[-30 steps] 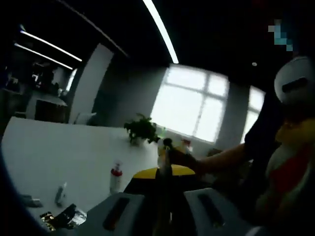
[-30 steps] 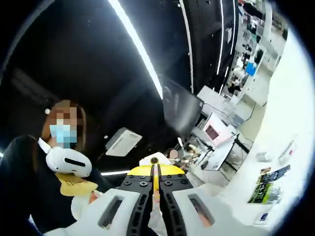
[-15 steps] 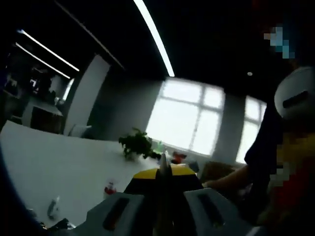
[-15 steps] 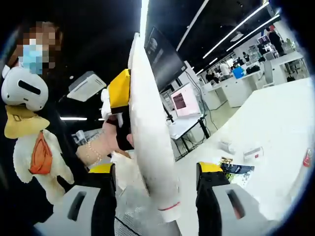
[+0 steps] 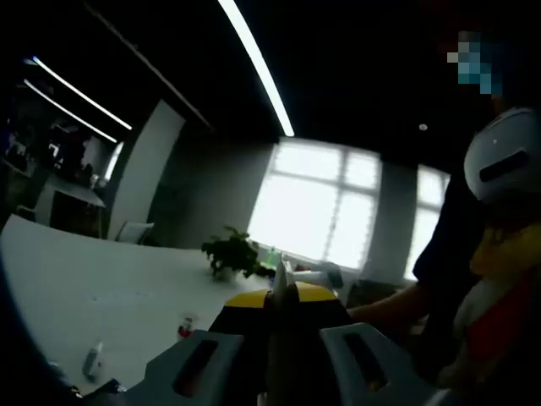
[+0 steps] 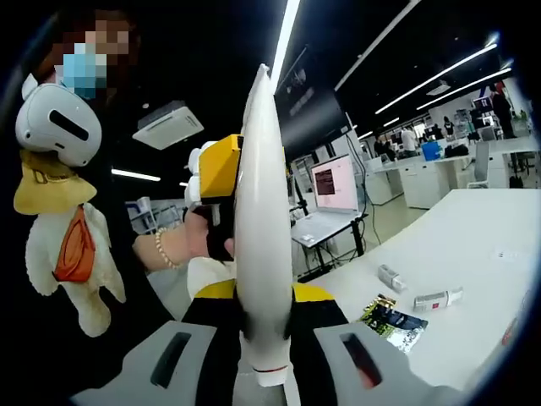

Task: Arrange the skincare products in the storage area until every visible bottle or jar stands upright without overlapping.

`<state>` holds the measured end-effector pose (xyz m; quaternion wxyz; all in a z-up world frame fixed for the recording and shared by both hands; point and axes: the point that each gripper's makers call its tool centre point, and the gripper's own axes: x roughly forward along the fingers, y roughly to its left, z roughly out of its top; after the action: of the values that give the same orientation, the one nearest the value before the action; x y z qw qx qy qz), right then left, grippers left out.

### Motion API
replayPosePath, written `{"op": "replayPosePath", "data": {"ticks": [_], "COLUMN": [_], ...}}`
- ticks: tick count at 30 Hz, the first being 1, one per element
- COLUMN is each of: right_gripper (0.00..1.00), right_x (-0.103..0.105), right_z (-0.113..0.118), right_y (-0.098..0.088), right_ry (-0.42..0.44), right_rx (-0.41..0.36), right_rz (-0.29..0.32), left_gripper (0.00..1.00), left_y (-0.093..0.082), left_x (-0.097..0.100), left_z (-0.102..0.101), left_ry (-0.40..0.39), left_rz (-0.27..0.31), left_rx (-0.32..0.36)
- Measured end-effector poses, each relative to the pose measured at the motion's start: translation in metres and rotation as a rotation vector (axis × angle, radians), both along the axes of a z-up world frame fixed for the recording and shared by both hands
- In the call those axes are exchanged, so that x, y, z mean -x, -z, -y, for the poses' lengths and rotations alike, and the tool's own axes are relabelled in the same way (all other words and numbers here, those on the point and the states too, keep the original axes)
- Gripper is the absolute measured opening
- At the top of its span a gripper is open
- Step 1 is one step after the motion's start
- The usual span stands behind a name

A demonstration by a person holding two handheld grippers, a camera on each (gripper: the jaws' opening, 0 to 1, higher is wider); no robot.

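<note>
1. Two grippers: the right gripper (image 6: 264, 338) is clamping a white tube (image 6: 262, 211), pointing up.
2. The left gripper (image 5: 279, 338) is pinching that tube's thin edge (image 5: 279, 283).
3. A small bottle (image 5: 185, 326) is standing on the white table (image 5: 101, 288), a tube (image 6: 437, 298) and a dark sachet (image 6: 393, 320) lying nearby.

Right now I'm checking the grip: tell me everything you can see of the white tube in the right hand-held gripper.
The white tube is long, slim and glossy, apparently plastic, tapering to a flat crimped tip at the top. A thin red line rings its lower end. It stands roughly upright in the right gripper view, clamped between the jaws of the right hand-held gripper, above the white table.
</note>
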<state>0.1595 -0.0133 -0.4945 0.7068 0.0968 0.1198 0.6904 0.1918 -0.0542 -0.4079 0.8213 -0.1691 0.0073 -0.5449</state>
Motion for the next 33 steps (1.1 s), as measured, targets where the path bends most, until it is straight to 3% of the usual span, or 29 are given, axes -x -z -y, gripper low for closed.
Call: {"op": "replayPosePath", "data": {"ticks": [2, 8, 11, 15, 20, 21, 28, 33], "right_gripper": [0.17, 0.16, 0.16, 0.17, 0.17, 0.17, 0.17, 0.18], "right_x": [0.003, 0.003, 0.002, -0.001, -0.001, -0.001, -0.002, -0.008], "right_z": [0.001, 0.005, 0.008, 0.012, 0.012, 0.012, 0.015, 0.021], "right_y": [0.000, 0.003, 0.006, 0.013, 0.013, 0.013, 0.017, 0.029], "right_ry": [-0.013, -0.016, -0.012, -0.016, -0.030, -0.031, -0.036, -0.028], "right_rx": [-0.006, 0.035, 0.073, 0.147, 0.172, 0.175, 0.223, 0.333], "right_rz": [-0.018, 0.036, 0.081, 0.172, 0.204, 0.210, 0.257, 0.349], "left_gripper": [0.11, 0.11, 0.14, 0.16, 0.20, 0.21, 0.20, 0.18], "left_y": [0.000, 0.002, 0.010, 0.016, 0.031, 0.032, 0.034, 0.048], "left_x": [0.001, 0.006, 0.009, 0.015, 0.020, 0.019, 0.021, 0.023], "left_z": [0.001, 0.004, 0.005, 0.005, 0.011, 0.012, 0.013, 0.012], "left_ry": [0.000, 0.015, 0.022, 0.048, 0.066, 0.056, 0.071, 0.084], "left_rz": [0.009, 0.054, 0.124, 0.176, 0.271, 0.288, 0.234, 0.182], "left_rx": [-0.003, -0.048, -0.184, -0.302, -0.526, -0.544, -0.550, -0.649]}}
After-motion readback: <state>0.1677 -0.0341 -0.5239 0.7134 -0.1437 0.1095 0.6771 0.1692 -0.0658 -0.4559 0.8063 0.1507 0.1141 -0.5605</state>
